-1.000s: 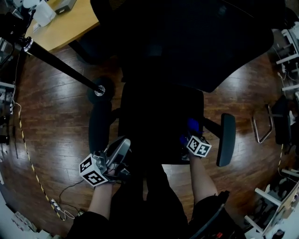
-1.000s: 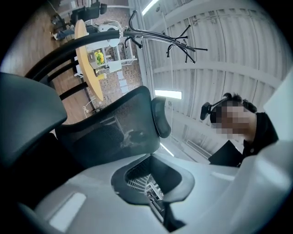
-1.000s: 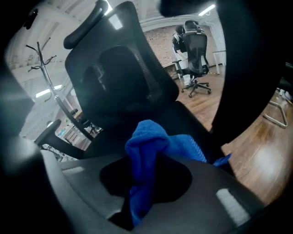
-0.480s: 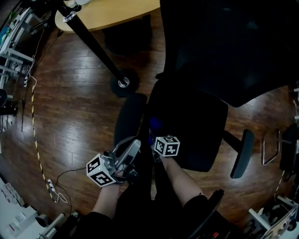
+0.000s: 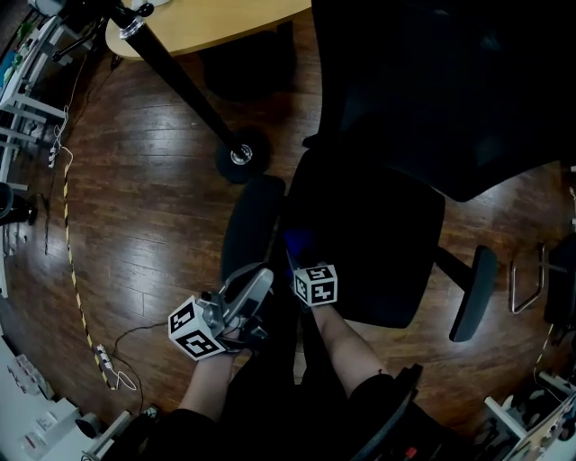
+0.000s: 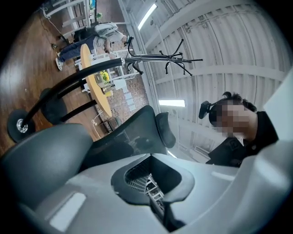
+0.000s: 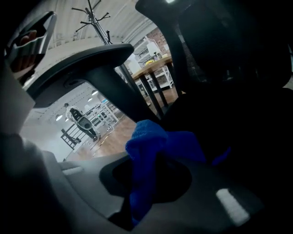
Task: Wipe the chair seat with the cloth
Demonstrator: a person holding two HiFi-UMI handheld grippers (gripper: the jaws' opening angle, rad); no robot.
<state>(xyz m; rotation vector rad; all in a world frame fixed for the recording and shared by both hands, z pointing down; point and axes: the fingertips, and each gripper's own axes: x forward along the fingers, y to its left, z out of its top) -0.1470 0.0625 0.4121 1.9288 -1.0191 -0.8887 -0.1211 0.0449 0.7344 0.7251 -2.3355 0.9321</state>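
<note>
The black chair seat [image 5: 378, 239] fills the middle of the head view, its backrest [image 5: 432, 81] above it. My right gripper [image 5: 302, 261] is at the seat's front left corner, shut on a blue cloth [image 5: 297, 241] that lies against the seat edge. In the right gripper view the cloth [image 7: 153, 151] bunches out between the jaws of the right gripper [image 7: 146, 187], with the dark seat [image 7: 238, 119] to the right. My left gripper [image 5: 256, 284] hangs off the seat beside the left armrest [image 5: 250, 225]. It is shut and empty [image 6: 160, 203] and points upward.
The right armrest [image 5: 474, 293] sticks out at the seat's far side. A black pole with a round base [image 5: 241, 155] stands on the wood floor, and a wooden table [image 5: 216, 18] lies behind it. A yellow cable [image 5: 67, 243] runs along the floor at left.
My right gripper has carried the cloth from the seat's right front across to its left front corner, then drawn slightly toward me. The left gripper has stayed put.
</note>
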